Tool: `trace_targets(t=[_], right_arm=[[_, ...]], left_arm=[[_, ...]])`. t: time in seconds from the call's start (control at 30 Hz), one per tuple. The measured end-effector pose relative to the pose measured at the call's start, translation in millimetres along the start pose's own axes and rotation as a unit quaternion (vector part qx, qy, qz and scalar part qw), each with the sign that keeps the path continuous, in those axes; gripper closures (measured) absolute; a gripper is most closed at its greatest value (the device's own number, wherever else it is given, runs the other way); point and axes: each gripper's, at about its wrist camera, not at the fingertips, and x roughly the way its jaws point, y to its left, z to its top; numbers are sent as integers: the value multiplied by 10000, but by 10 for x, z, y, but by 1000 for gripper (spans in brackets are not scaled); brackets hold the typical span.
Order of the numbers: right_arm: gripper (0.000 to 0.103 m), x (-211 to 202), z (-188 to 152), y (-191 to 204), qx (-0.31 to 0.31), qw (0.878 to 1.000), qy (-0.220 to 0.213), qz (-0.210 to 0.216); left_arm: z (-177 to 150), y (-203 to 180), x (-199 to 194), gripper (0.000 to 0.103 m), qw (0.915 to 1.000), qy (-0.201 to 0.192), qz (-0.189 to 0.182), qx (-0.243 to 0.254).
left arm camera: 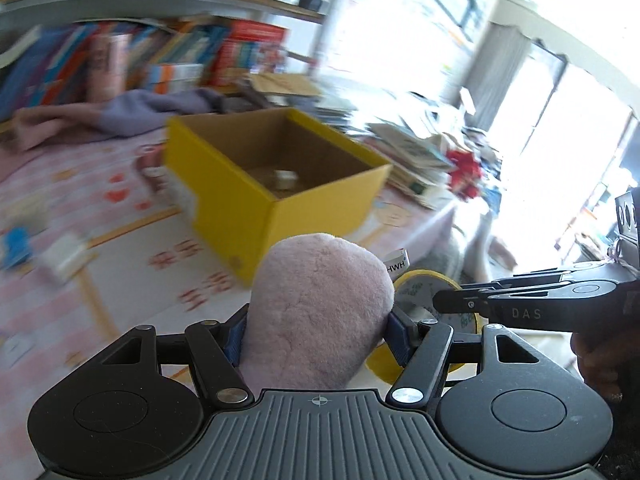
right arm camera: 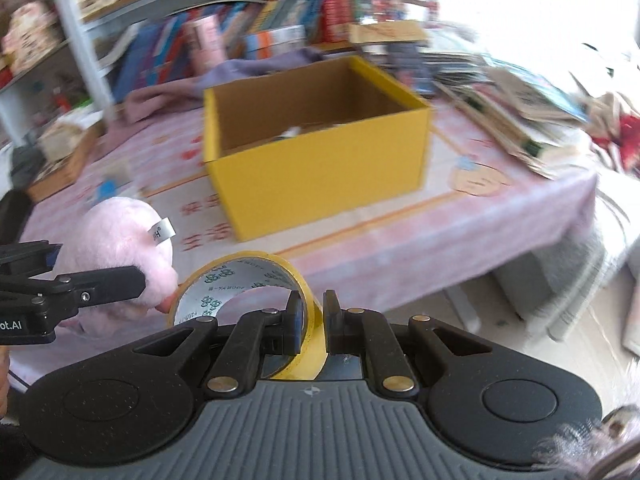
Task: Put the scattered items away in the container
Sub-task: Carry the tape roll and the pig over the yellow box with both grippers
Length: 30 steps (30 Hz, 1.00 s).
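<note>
A cluttered room with bookshelves; a pink patterned tablecloth (right arm camera: 400, 236) covers the table. An open yellow cardboard box (right arm camera: 320, 168) sits ahead of both grippers' fingers. The left gripper (left arm camera: 316, 328) squeezes a pink plush toy (left arm camera: 316, 312); the right gripper (right arm camera: 312, 320) pinches a yellow tape roll's (right arm camera: 244, 280) wall. Both items seem mid-carry; next, each must be released over the box.
</note>
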Motion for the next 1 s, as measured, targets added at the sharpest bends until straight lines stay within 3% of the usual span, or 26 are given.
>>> trace_targets(t=[0.23, 0.43, 0.63, 1.0], right_arm=[[93, -118, -23, -411, 451, 9976, -61, -524], [93, -78, 93, -649, 557, 9964, -200, -605], [93, 76, 387, -794, 348, 9977, -412, -418], [93, 463, 1223, -1112, -32, 9951, -906, 393]], left_arm=[[178, -286, 402, 37, 9975, 128, -556, 419], [330, -409, 572, 37, 9961, -25, -644, 599], [575, -421, 668, 37, 9965, -301, -363, 694], [1156, -340, 879, 37, 9931, -1007, 491, 351]])
